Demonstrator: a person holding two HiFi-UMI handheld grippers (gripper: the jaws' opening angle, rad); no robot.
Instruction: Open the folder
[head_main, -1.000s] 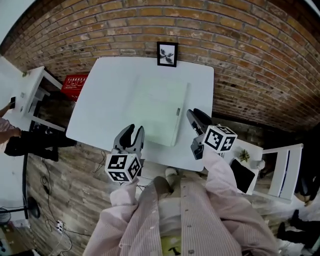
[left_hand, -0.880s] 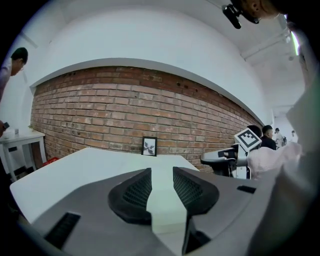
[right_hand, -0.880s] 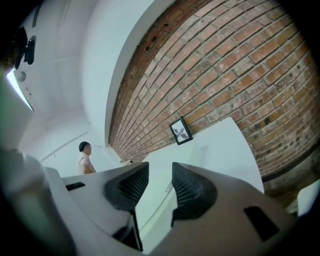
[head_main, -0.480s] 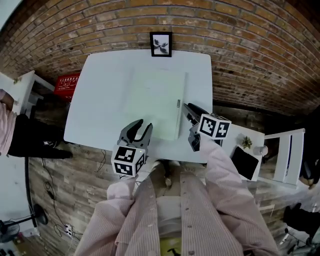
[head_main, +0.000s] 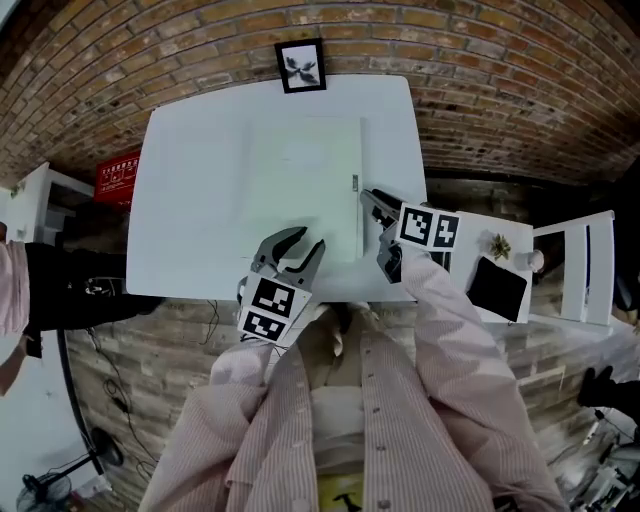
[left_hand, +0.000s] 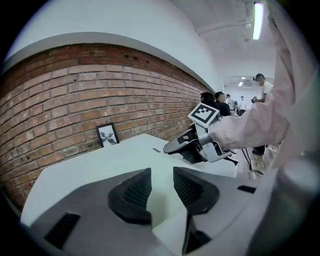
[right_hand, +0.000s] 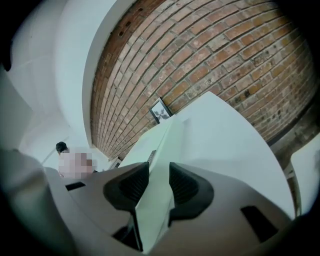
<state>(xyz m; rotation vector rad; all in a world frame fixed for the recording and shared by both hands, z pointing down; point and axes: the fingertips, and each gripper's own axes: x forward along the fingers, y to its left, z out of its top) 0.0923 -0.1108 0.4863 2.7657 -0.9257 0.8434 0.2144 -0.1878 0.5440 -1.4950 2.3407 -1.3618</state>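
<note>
On the white bench (head_main: 180, 240), at its near edge, the left gripper (head_main: 313, 239) hangs tilted down over the near end of the pale green folder (head_main: 300, 170). Its jaws stand moderately apart, and the left gripper view shows only bare folder and bench surface through the gap, so it holds nothing.

The folder lies flat and closed in the middle of the bench, its long sides running away from the person toward the small picture frame (head_main: 301, 65) against the brick wall. A small dark tab (head_main: 354, 183) sits on its right-hand long edge.

The right gripper (head_main: 366, 196) is at that same edge, just nearer the person than the tab. In the right gripper view the folder's edge runs straight up through the gap between the jaws, which also stand apart. The pads do not appear to press on the cover, though how deep the edge sits between them is hard to judge.

The step in hand looks like the approach: both grippers lined up, the cover not yet gripped or lifted. Next, the right jaws would probably need to catch only the top cover at this edge, close on it and swing it over to the left. The left gripper could steady the folder's near end so it does not slide on the smooth bench.
</note>
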